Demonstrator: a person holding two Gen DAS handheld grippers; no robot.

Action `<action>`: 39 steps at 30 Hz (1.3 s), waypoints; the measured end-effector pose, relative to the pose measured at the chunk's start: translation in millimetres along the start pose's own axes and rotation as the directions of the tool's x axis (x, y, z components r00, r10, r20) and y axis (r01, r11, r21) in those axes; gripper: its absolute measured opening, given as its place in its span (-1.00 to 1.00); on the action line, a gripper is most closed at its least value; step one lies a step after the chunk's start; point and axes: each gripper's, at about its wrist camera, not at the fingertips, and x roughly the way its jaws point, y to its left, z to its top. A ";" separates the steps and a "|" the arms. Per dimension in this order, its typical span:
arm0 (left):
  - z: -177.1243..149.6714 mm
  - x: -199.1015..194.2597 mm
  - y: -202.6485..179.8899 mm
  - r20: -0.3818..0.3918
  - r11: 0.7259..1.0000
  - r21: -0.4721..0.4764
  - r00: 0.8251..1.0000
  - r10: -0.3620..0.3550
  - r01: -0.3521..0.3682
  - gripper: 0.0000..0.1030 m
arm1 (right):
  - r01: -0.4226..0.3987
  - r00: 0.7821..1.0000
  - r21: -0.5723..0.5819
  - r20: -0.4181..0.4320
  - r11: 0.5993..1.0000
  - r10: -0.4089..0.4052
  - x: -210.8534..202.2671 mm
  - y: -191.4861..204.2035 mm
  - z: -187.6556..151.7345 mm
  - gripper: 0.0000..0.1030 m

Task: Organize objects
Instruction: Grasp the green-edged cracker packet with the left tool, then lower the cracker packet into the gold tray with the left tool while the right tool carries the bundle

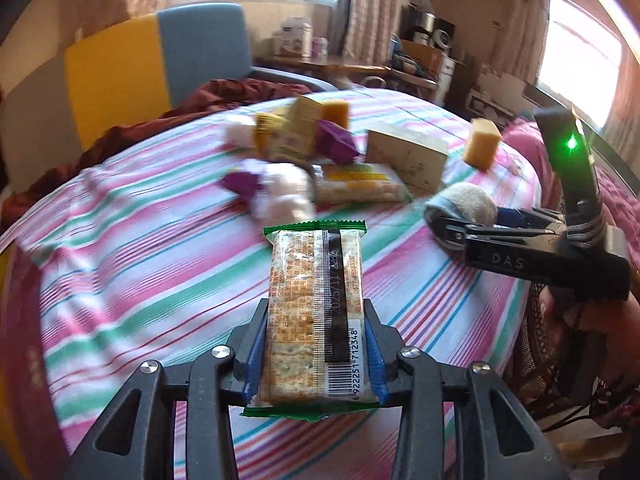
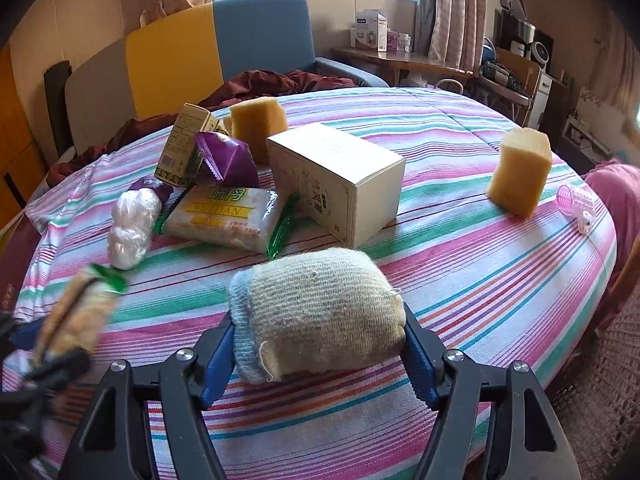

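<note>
A cracker packet (image 1: 316,280) with green ends and a barcode sits lengthwise between the blue pads of my left gripper (image 1: 316,320), which is shut on it above the striped cloth (image 1: 140,280). In the right wrist view that packet (image 2: 80,304) shows blurred at the left edge. My right gripper (image 2: 318,332) is shut on a rolled grey-beige knitted sock (image 2: 320,312), pads pressed into both its sides. The left wrist view has the right gripper (image 1: 460,228) and the sock (image 1: 468,200) at the right, with a hand behind it.
On the cloth lie a beige box (image 2: 340,176), two yellow sponges (image 2: 520,168) (image 2: 258,124), a purple packet (image 2: 228,156), another cracker pack (image 2: 224,216), a clear plastic bundle (image 2: 132,224), a green carton (image 2: 184,140) and a pink roller (image 2: 576,204). A headboard stands behind.
</note>
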 end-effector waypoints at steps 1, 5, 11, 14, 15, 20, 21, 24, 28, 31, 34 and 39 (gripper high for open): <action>-2.3 -5.5 5.6 0.005 1.000 -0.018 1.000 0.006 -0.006 -0.19 | 0.003 1.000 -0.004 -0.001 1.000 -0.003 -0.9 1.4 -0.5 0.40; -9.4 -27.8 29.0 0.026 0.995 -0.095 0.999 0.035 -0.033 -0.19 | 0.016 1.000 -0.032 -0.006 0.999 -0.016 -4.3 8.4 1.1 0.39; -19.2 -69.0 67.5 0.085 0.977 -0.187 0.989 0.118 -0.100 -0.19 | 0.029 1.000 -0.074 0.000 0.997 -0.029 -13.5 17.6 0.4 0.39; -27.7 -88.2 90.5 0.101 0.961 -0.238 0.981 0.167 -0.139 -0.19 | 0.031 1.000 -0.094 0.010 0.995 -0.030 -19.3 22.5 1.8 0.39; -31.6 -95.0 101.5 0.102 0.952 -0.262 0.976 0.190 -0.158 -0.19 | 0.032 0.999 -0.104 0.016 0.994 -0.030 -22.2 25.0 2.5 0.39; -51.3 -116.0 140.0 0.095 0.910 -0.354 0.960 0.263 -0.214 -0.19 | 0.022 0.999 -0.146 0.041 0.989 -0.016 -35.9 39.0 2.3 0.39; -57.4 -120.4 150.1 0.092 0.898 -0.378 0.956 0.280 -0.227 -0.19 | 0.020 0.999 -0.156 0.047 0.988 -0.013 -39.0 43.2 2.3 0.39; -71.7 -127.3 168.5 0.073 0.872 -0.418 0.947 0.312 -0.255 -0.19 | 0.009 0.998 -0.191 0.062 0.982 0.002 -47.8 56.7 4.0 0.39; -90.3 -133.4 187.6 0.042 0.838 -0.455 0.933 0.358 -0.301 -0.19 | -0.018 0.996 -0.225 0.076 0.974 0.036 -60.9 77.0 6.5 0.39; -103.7 -139.1 199.8 0.026 0.814 -0.486 0.926 0.377 -0.317 -0.19 | -0.041 0.995 -0.252 0.080 0.967 0.063 -70.4 95.6 7.5 0.39; -115.1 -144.1 208.7 0.010 0.793 -0.503 0.915 0.403 -0.344 -0.19 | -0.073 0.992 -0.281 0.082 0.957 0.100 -79.8 117.1 6.7 0.39; -129.0 -151.9 228.8 -0.028 0.750 -0.535 0.896 0.444 -0.388 -0.19 | -0.127 0.983 -0.339 0.083 0.932 0.164 -95.0 159.2 3.4 0.39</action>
